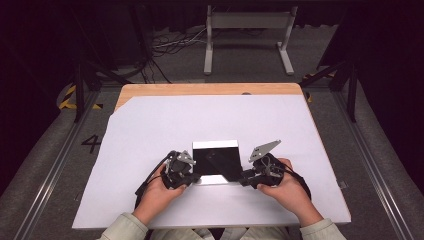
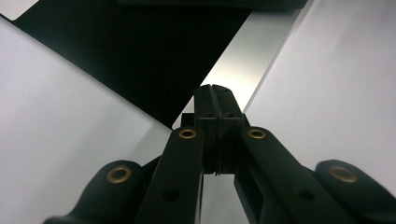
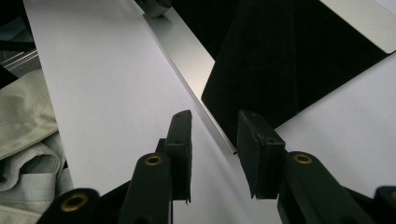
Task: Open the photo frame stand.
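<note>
A square silver plate (image 1: 215, 145) lies near the front middle of the white sheet (image 1: 165, 120), with a black sheet (image 1: 215, 161) covering most of it. My left gripper (image 1: 196, 178) is shut, its tips resting at the plate's near-left corner. In the left gripper view the closed tips (image 2: 212, 89) sit over the bare silver strip (image 2: 247, 56) beside the black sheet (image 2: 140, 56). My right gripper (image 1: 243, 181) is at the near-right corner. Its jaws stand apart (image 3: 215, 119), and the plate's corner (image 3: 224, 140) lies between them untouched, next to the black sheet (image 3: 280, 60).
The white sheet covers a wooden table (image 1: 200, 89) whose edges drop to a grey floor. A white metal stand (image 1: 247, 30) and cables (image 1: 170, 45) lie beyond the far edge. A pale sleeve (image 3: 23, 121) hangs at the table's near side.
</note>
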